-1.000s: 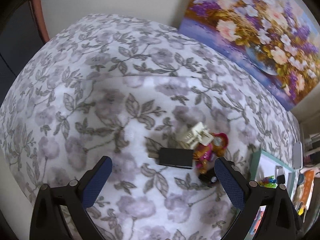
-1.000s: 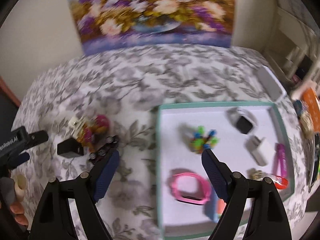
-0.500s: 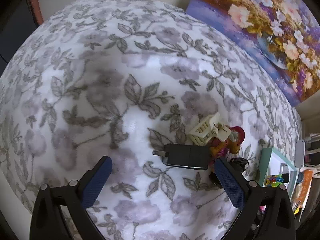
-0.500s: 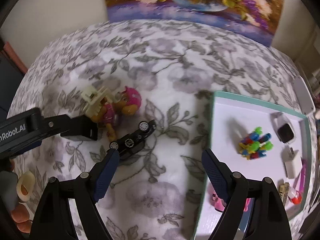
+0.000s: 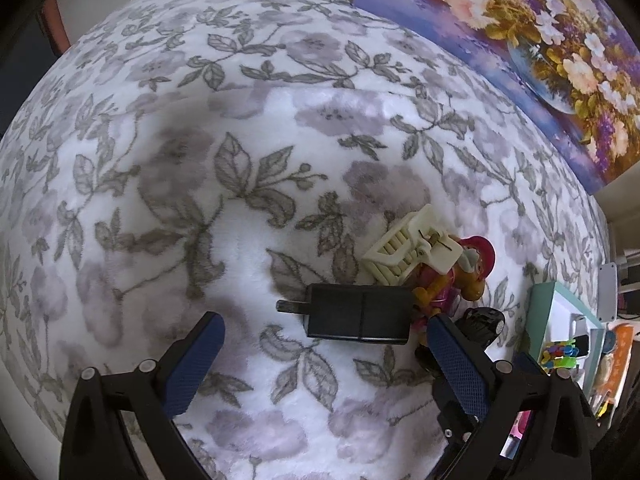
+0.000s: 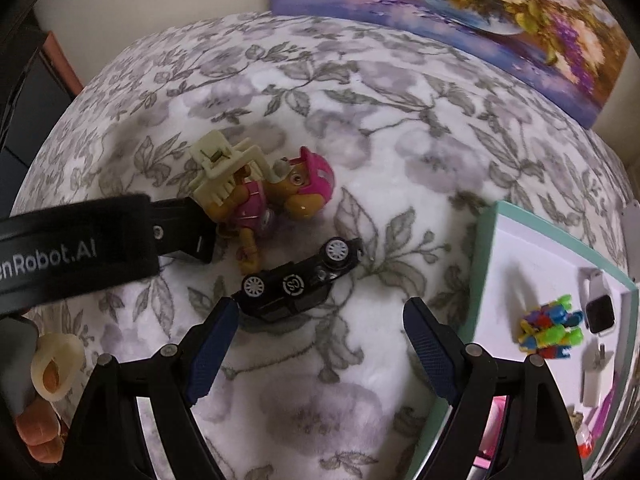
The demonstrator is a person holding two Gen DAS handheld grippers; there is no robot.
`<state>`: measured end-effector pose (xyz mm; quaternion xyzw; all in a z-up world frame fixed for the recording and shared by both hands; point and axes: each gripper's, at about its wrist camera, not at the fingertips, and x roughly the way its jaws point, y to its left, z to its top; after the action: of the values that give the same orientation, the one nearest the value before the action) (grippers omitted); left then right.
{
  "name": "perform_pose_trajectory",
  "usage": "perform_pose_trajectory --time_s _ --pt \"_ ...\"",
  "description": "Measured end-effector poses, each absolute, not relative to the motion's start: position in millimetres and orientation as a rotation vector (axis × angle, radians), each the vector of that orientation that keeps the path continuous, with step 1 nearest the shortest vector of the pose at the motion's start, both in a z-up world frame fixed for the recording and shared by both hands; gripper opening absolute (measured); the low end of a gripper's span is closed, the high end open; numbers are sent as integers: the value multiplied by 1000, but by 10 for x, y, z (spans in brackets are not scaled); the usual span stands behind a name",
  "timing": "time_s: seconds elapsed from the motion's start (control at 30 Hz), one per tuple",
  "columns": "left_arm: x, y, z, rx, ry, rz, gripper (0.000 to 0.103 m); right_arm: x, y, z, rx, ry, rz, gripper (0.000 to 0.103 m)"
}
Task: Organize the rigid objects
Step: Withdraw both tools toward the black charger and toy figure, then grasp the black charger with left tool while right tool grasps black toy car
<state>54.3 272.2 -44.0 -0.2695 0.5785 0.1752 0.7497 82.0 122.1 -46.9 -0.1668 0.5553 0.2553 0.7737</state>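
Both views are evenly and softly lit, moderately bright, with no hard glare. The floral blanket [image 5: 240,184] shows a pale sheen near the middle of the left wrist frame. Shadows are faint and short: a soft one lies under the black charger [image 5: 360,314] and beside the toy car [image 6: 298,282]. Fisheye distortion bulges the surface into a dome and darkens all 4 corners. The painting [image 6: 460,4] at the upper right looks slightly smeared, and lower edges blur.

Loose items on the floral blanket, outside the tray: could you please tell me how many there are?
4: black plug adapter, cream toy cart, pink-helmeted dog figure, black toy car, clustered together. More may be hidden.
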Motion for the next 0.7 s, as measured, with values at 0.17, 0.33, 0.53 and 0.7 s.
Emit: perform_pose_trajectory --time_s 0.17,0.33,0.53,0.7 --pt "581 2696 -484 -578 1276 384 97 834 1274 -526 -396 1185 576 85" --pt "597 2674 -501 -563 1280 388 92 866 1328 -541 -406 1161 600 85" --pt "602 2679 -498 -557 1280 396 84 894 1375 -551 -411 1140 618 85" --pt "596 2673 -471 -575 1267 382 70 918 1413 -567 -412 1130 627 85"
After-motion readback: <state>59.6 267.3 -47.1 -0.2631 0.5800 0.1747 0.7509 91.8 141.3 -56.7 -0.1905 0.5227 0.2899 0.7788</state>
